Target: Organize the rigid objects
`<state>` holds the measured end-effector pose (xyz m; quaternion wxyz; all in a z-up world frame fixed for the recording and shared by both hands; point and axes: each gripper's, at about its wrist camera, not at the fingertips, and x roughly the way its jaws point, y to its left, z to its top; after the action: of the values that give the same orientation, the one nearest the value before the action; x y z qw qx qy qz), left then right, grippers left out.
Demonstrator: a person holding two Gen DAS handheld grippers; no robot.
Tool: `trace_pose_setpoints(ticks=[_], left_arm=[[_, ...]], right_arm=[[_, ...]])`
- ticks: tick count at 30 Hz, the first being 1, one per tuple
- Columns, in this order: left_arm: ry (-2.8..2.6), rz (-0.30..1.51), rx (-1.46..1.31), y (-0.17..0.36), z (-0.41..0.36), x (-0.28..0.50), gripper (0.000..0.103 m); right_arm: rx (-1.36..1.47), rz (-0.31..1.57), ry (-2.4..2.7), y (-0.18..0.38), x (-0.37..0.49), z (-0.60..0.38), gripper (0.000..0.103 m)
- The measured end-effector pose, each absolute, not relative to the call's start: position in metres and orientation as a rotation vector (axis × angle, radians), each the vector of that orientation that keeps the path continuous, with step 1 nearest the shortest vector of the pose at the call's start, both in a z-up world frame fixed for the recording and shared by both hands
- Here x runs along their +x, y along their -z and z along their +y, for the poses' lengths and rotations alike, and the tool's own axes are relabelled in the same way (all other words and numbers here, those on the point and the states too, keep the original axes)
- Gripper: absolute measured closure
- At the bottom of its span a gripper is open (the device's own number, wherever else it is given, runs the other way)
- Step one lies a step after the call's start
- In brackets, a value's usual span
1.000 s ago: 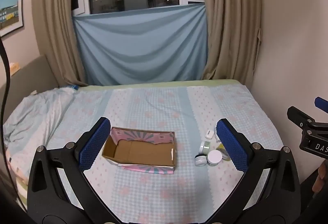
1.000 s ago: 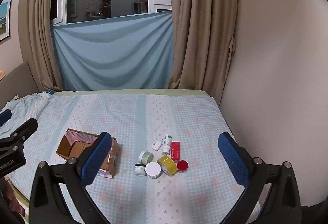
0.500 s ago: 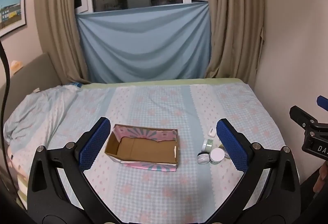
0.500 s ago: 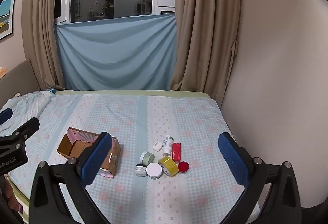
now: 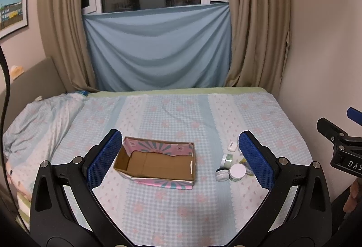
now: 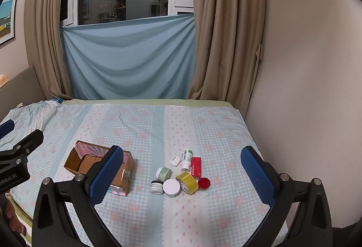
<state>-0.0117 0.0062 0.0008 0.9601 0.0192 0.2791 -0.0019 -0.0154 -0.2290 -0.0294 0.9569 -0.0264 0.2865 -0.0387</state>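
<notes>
My right gripper hangs spread wide and empty above the jar cluster lying dead ahead on the bed, cardboard box off left, nearer my equally gaping left gripper.

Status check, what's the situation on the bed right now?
Left claw open, empty. Right claw open, empty. Cardboard box empty; jars clustered beside it. Nothing blocking.
</notes>
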Motion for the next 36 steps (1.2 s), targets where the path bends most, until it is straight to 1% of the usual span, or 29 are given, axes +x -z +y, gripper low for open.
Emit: trace_pose_setpoints(ticks=[36], left_arm=[[0.016, 0.565, 0.028, 0.0082, 0.0095, -0.0104, 0.001]], right_arm=[[-0.056, 0.576, 0.083, 0.0302, -0.0180, -0.2238, 0.000]])
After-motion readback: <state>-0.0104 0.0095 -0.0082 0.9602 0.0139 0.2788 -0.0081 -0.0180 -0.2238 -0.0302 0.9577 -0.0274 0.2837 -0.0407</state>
